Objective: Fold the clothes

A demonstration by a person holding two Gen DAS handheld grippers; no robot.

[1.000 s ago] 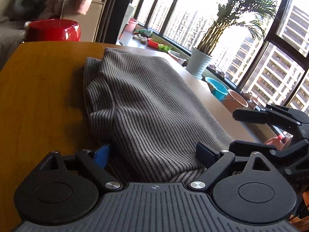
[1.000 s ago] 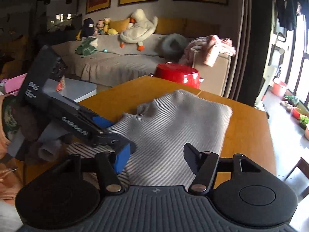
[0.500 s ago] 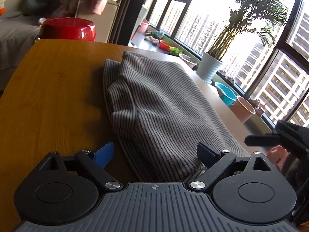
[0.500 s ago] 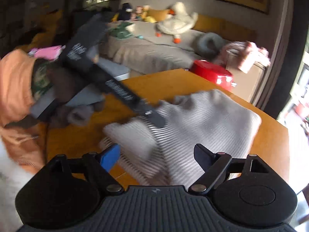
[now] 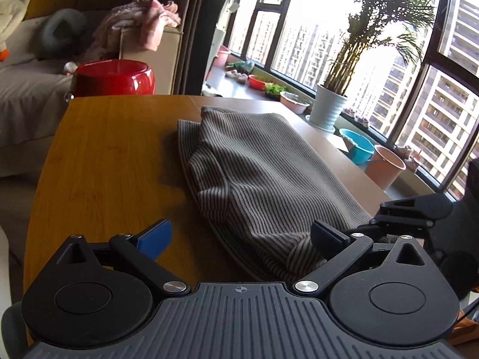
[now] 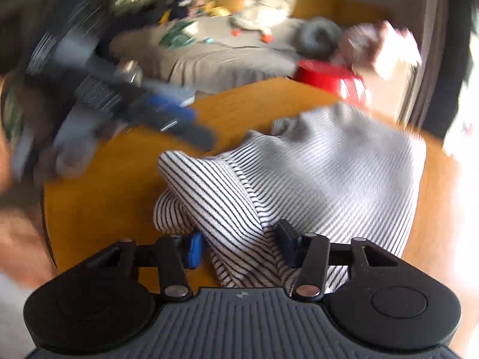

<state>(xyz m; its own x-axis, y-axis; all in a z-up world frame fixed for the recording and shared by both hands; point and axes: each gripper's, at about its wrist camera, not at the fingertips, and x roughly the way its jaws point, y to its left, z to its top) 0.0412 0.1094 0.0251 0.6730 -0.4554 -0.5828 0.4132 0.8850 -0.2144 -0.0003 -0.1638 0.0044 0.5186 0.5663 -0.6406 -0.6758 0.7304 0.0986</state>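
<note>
Left wrist: unlabelled striped garment [image 5: 263, 179].

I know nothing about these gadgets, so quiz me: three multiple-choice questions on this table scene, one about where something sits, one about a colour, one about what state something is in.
1. Where does the striped garment lie?
A. on the wooden table
B. on the sofa
C. on the windowsill

2. What colour is the round pot beyond the table's far edge?
A. blue
B. red
C. white

3. How does the left gripper stand?
A. clamped on the garment
B. holding a cup
C. jaws wide apart, nothing pinched

Answers:
1 A, the cloth rests folded on the tabletop.
2 B, its glossy side is plainly red.
3 C, its pads sit far apart, one over bare wood; they are opening. The right gripper has cloth between its closing jaws.
</note>
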